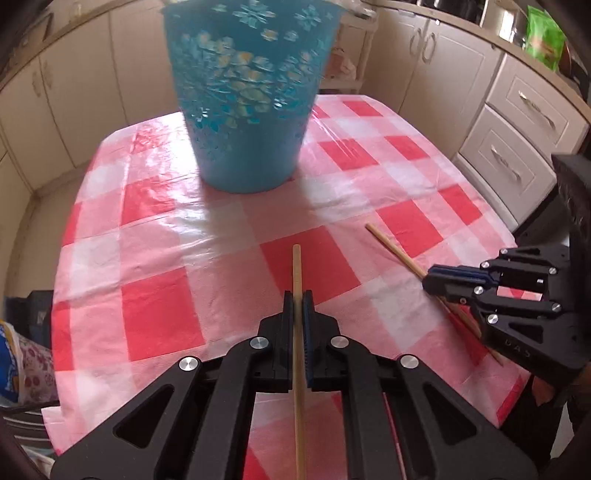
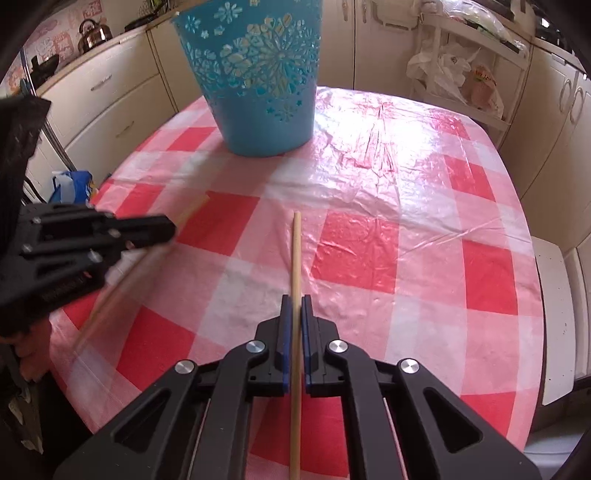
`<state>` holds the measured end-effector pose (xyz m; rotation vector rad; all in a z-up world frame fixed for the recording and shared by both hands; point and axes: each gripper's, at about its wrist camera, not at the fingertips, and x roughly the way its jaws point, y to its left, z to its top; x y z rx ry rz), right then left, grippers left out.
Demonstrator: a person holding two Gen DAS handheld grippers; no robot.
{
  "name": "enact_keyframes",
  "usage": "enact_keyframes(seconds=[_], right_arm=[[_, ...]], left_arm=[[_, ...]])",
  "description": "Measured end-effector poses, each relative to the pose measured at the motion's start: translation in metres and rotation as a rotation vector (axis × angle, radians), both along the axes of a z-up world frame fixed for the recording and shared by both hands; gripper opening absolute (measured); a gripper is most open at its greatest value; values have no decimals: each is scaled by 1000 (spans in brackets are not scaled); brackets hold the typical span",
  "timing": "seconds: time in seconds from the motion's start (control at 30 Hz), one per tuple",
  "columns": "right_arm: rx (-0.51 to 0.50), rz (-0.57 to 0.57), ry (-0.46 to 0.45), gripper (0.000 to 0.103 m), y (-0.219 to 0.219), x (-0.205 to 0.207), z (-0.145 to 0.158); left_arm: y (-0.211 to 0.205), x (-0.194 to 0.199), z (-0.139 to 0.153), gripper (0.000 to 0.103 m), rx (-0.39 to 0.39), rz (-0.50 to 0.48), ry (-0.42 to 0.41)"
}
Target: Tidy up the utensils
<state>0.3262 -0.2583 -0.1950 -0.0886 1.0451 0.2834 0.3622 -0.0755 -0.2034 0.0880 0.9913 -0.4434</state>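
Observation:
A tall blue flower-patterned bucket (image 1: 247, 99) stands on the far part of the red-and-white checked table (image 1: 155, 236); it also shows in the right wrist view (image 2: 262, 77). My left gripper (image 1: 298, 299) is shut on a wooden chopstick (image 1: 296, 273) that points forward toward the bucket. My right gripper (image 2: 295, 302) is shut on a second wooden chopstick (image 2: 295, 251). In the left wrist view the right gripper (image 1: 430, 282) sits at the right with its chopstick (image 1: 391, 247). In the right wrist view the left gripper (image 2: 170, 230) is at the left with its chopstick (image 2: 192, 210).
Cream kitchen cabinets (image 1: 517, 122) surround the table on all sides. A wire rack with plastic bags (image 2: 458, 74) stands behind the table's far right. A kettle (image 2: 92, 35) sits on the counter at the left. A blue bag (image 2: 72, 184) lies low by the table's left edge.

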Motion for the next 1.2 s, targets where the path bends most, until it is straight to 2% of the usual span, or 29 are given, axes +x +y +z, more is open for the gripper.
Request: enact_keyframes(seconds=[0.07,0.1,0.17,0.2,0.23,0.3,0.4,0.5,0.6,0.67,0.77,0.9,1.03,1.2], right_arm=[[-47,48,-5,16,10,-1,-1],[-78,61,-15,16,14,-1,-1],[-92,73,-24,14,19,-2,-2],[-61,67,-20,9,17,-1,-3],[-21,51,-15,8,13,-1,-4],[81,-4,-1,6,0,0,-5],[231,-67,2,6,-19,-3,-9],[362,-123,-5,6,-34,-8,-16],[388,-138,-1,6,-36,-7,-16],[377,-137,-7,6,-34,-9,-15],[368,-136,-12,6,-32,-10,-14],[413,-144,0,6,-39,-8,-17],[409,-142,-2,6,-41,-8,-17],[427,-141,6,6,-44,-7,-18]], left_arm=[[7,2,-4,5,-5,9,33],[10,4,-10,6,13,17,60],[12,2,-12,6,14,-4,41],[10,1,-12,6,33,-14,39],[8,2,-11,5,46,-21,42],[8,2,-2,4,27,-26,16],[22,4,34,4,-72,3,-55],[44,7,80,4,-246,25,-177],[58,15,121,4,-361,64,-313],[60,25,143,4,-409,94,-387],[58,39,174,4,-446,143,-491],[45,64,203,4,-472,194,-602],[34,93,221,4,-464,240,-659],[22,119,221,4,-453,319,-695]])
